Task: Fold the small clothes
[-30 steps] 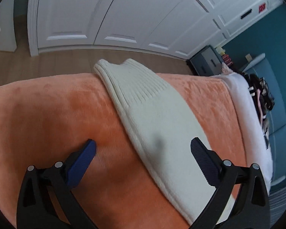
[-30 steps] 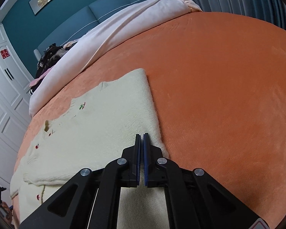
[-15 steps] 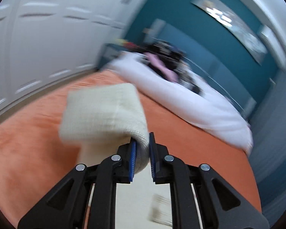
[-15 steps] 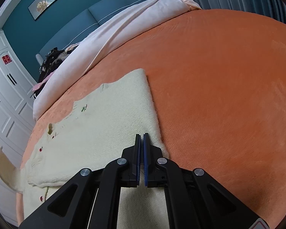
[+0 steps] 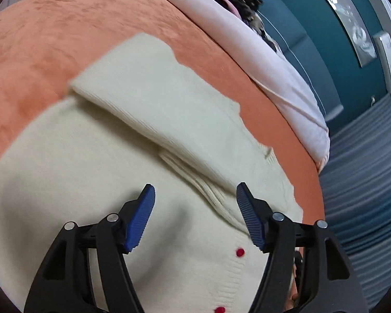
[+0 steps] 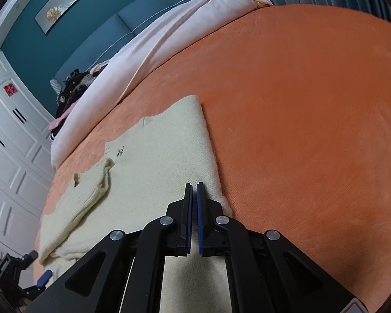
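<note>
A cream knit cardigan lies spread on the orange plush blanket covering the bed, its sleeve now folded across the body; half a second ago that sleeve was pinched in the left gripper and swinging through the air. The left gripper has since let go and hangs just above the garment with its blue ribbed pads spread wide, nothing between them. The right gripper has not shifted: its jaws remain nearly pressed together, with only a thin slit between the pads, low over the cardigan's right-hand edge; whether they pinch any fabric cannot be told. The cardigan is soft, fine-ribbed wool with a thicker ribbed cuff and placket, and small round red buttons run down its front. A tiny embroidered motif shows near the collar. Beyond the blanket a pale pink quilt is bunched along a teal padded headboard, beside white panelled wardrobe doors.
</note>
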Demonstrator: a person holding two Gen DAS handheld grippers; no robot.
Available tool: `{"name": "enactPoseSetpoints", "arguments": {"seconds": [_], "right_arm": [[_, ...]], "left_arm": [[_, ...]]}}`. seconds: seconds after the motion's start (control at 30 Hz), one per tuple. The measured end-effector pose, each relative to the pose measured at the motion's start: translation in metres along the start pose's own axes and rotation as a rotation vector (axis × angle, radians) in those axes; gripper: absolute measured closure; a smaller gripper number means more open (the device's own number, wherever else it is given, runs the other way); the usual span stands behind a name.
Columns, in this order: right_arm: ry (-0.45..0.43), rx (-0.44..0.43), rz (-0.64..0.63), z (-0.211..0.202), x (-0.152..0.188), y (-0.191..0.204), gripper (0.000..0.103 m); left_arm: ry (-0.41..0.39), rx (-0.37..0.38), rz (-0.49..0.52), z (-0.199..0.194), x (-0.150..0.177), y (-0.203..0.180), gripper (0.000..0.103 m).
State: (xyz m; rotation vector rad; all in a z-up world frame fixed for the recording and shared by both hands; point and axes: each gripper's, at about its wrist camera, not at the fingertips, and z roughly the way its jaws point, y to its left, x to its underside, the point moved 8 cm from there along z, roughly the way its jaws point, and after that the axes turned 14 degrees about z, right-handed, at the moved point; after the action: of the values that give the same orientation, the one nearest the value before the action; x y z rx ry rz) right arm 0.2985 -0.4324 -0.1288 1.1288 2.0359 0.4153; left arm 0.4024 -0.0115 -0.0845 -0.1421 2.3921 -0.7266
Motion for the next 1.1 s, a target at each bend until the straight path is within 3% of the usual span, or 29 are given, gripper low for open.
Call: {"name": "enactPoseSetpoints", "arguments": {"seconds": [0.07,0.17,0.27,0.37,0.4,0.43,0.47,0.57,0.67,0.73,0.8,0.83,0.87,0.93,1.03,1.1], "right_arm": [[-0.008,-0.005,-0.041,-0.006,0.002,0.023,0.049],[0.034,-0.112,-0.036,-0.004,0.011,0.070,0.041],[0.159,-0.163,-0.050,0.024,0.029,0.112,0.035],[0.241,-0.083,-0.098,0.063,0.053,0.131,0.038],[0.251,-0.064,-0.102,0.070,0.059,0.134,0.046],[0.249,-0.059,-0.108,0.073,0.061,0.138,0.087],[0.260,-0.081,-0.117,0.073,0.062,0.145,0.093],[0.168,-0.263,-0.118,0.024,0.045,0.178,0.094],[0.031,-0.354,-0.162,-0.039,0.032,0.180,0.095],[0.036,-0.269,-0.161,-0.031,0.039,0.146,0.095],[0.161,-0.083,-0.101,0.020,0.061,0.089,0.095],[0.209,-0.061,-0.074,0.035,0.072,0.067,0.097],[0.183,-0.113,-0.055,0.030,0.071,0.066,0.096],[0.171,-0.107,-0.064,0.020,0.067,0.073,0.095],[0.159,-0.050,-0.111,0.011,0.069,0.077,0.090],[0.104,0.001,-0.084,0.000,0.064,0.069,0.085]], "left_arm": [[-0.032,-0.011,-0.064,-0.008,-0.016,0.026,0.030],[-0.039,-0.016,-0.161,-0.006,-0.035,0.060,0.030],[-0.012,0.001,-0.267,0.004,-0.038,0.082,0.031],[0.002,-0.003,-0.318,0.013,-0.041,0.086,0.036],[0.001,-0.011,-0.307,0.013,-0.042,0.085,0.052],[-0.008,0.007,-0.293,0.012,-0.045,0.082,0.065],[-0.012,0.016,-0.276,0.010,-0.047,0.080,0.085],[-0.079,0.056,-0.222,-0.001,-0.064,0.072,0.089],[-0.097,0.080,-0.158,-0.007,-0.062,0.064,0.089],[-0.045,0.031,-0.130,0.009,-0.044,0.070,0.089],[0.010,-0.018,-0.146,0.026,-0.022,0.084,0.089],[-0.013,-0.001,-0.151,0.027,-0.016,0.087,0.090],[-0.042,0.003,-0.124,0.023,-0.016,0.085,0.090],[-0.052,-0.029,-0.049,0.022,-0.015,0.081,0.090],[-0.078,-0.053,0.015,0.022,-0.014,0.080,0.090],[-0.097,-0.054,0.030,0.022,-0.014,0.079,0.090]]}}
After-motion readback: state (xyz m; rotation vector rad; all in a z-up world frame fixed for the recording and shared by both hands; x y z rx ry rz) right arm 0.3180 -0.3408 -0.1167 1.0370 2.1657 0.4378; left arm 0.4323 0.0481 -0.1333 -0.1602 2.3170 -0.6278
